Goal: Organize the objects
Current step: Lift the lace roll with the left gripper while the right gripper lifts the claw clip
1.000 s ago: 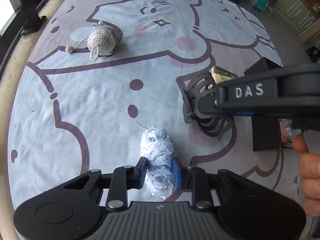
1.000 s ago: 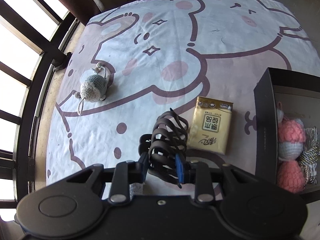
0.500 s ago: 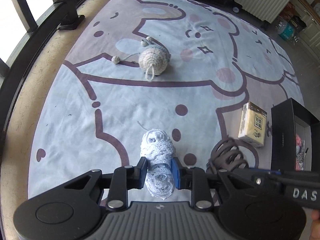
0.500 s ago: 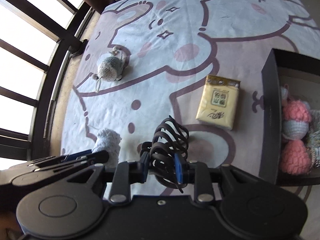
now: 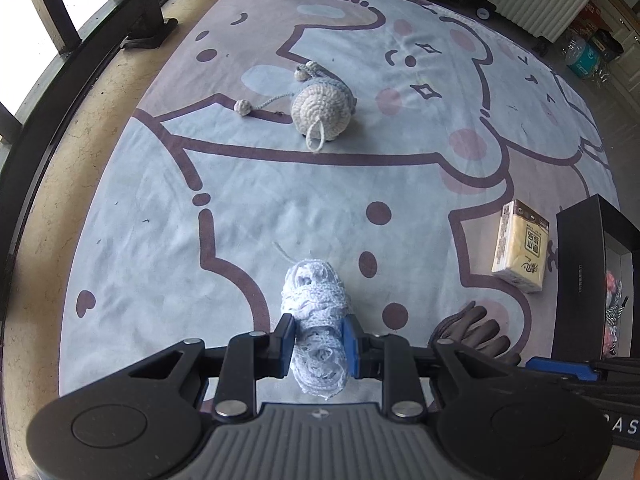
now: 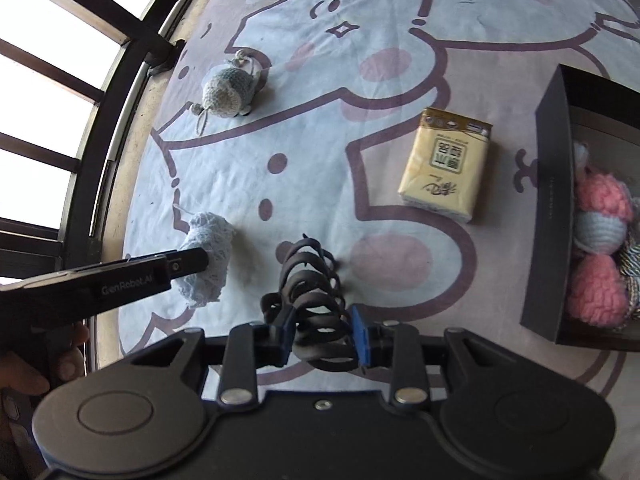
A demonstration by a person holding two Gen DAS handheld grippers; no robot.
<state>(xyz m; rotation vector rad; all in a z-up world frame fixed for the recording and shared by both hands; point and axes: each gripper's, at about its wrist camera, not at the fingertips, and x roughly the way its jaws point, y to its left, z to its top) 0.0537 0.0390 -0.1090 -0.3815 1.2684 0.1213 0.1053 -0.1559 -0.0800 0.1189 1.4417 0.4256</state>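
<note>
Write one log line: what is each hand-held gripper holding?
left hand-held gripper: shut on pale blue yarn bundle | right hand-held gripper: jaws opening, dark claw clip between | black box: waiting

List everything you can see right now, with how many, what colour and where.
lace bundle: 1, pale blue, in left claw
hair clip: 1, dark brown, between right claw's pads, jaws opening
crochet toy: 1, cream and blue, far on blanket
tissue pack: 1, yellow, on blanket beside box
box: 1, black, right edge, open
yarn balls: pink and white, in box
blanket: 1, pale blue, cartoon print
left claw: 1, black, blue pads
right claw: 1, black, blue pads
</note>
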